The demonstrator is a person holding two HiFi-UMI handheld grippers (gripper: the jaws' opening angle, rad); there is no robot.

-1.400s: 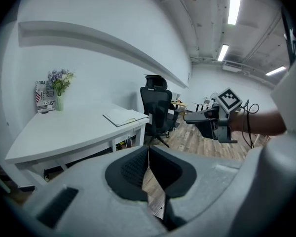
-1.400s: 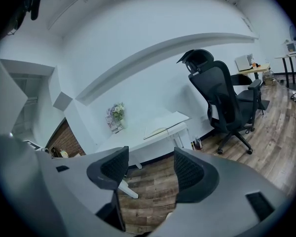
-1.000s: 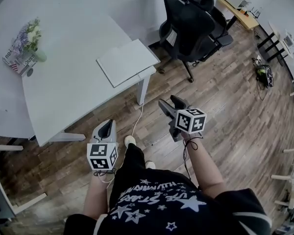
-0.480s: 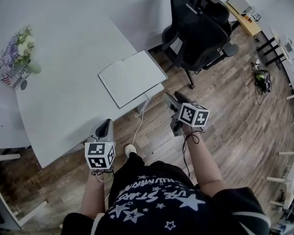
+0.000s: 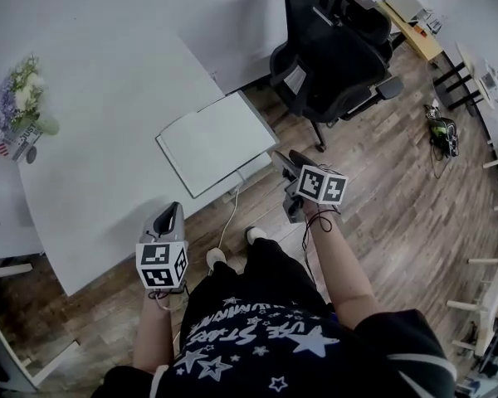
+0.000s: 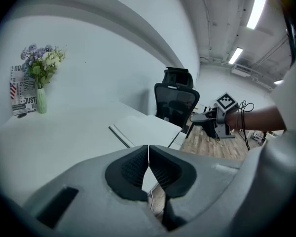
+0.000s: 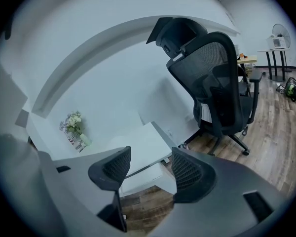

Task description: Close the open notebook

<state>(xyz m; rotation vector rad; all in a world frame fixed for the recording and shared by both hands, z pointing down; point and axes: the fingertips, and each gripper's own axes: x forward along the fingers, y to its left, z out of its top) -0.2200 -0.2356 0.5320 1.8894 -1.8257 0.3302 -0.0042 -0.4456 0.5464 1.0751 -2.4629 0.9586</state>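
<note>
Looking at the open notebook (image 5: pixel 216 142) first: it's lying flat on the corner of the white table (image 5: pixel 108 164), the corner nearest the black office chair (image 5: pixel 332 48), pages up and blank as far as I can tell. My guess is it's light, with floppy pages and a slightly stiffer cover, so I'd catch the free outer edge of one side and fold it over instead of pinching the middle. Both grippers are well short of it. The left gripper (image 6: pixel 148 154) has its jaws pressed together on nothing. The right gripper (image 7: pixel 150 169) has its jaws wide apart and closing a little, with nothing between them. As for writing, the printed box (image 6: pixel 22 90) beside the flower vase (image 6: pixel 41 102) has bold lettering, too small to read.
</note>
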